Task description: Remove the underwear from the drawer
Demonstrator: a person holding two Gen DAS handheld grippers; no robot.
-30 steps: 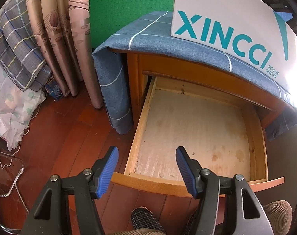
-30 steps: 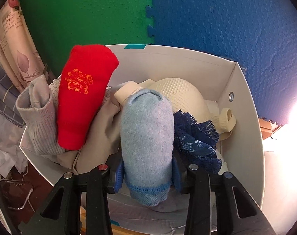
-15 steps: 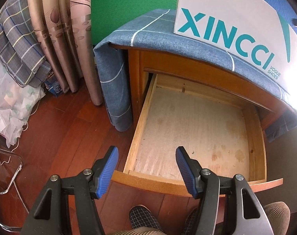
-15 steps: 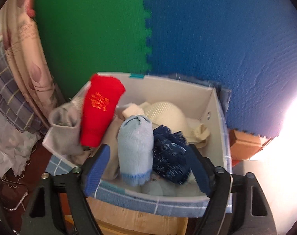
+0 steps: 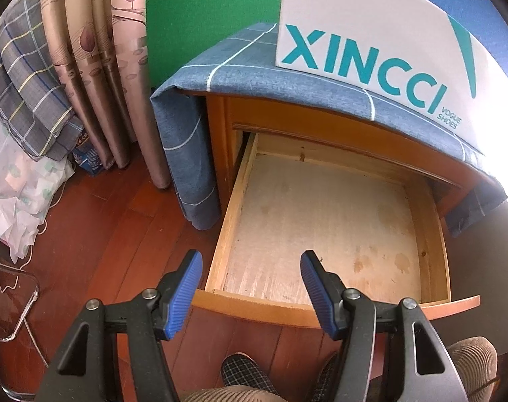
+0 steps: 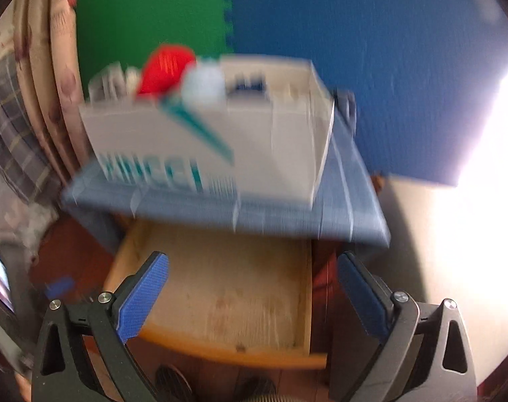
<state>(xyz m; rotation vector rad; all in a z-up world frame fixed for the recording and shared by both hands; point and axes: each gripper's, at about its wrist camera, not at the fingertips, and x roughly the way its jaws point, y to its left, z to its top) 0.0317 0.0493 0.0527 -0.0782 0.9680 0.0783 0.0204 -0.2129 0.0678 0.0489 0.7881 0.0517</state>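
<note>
The drawer (image 5: 321, 231) is pulled right out of the wooden nightstand (image 5: 227, 140), and all I can see inside is its bare, stained plywood bottom. The left hand-held gripper (image 5: 250, 268) hangs over the drawer's front edge, jaws spread wide, nothing between the blue pads (image 5: 183, 291). The right hand-held gripper (image 6: 250, 288) is released too, jaws well apart and carrying nothing, pointing across the drawer (image 6: 220, 288) from higher up. That view is badly smeared, so the details are soft.

The underwear is up top: the white shoe box (image 6: 213, 147) marked XINCCI (image 5: 364, 63) sits on the blue checked cloth (image 5: 254, 80) draped over the nightstand, and poking above its rim I can make out a red roll (image 6: 163, 73), a pale blue roll (image 6: 203, 82) just beside it, and something dark blue (image 6: 247, 85) further right. The blur keeps me from telling more.

Round about: patterned curtains (image 5: 96, 67) hang at the left, a plaid bundle (image 5: 22, 100) lies near them, the floor (image 5: 100, 234) is red-brown wood, and a checked slipper (image 5: 244, 373) shows below the left hand-held gripper.
</note>
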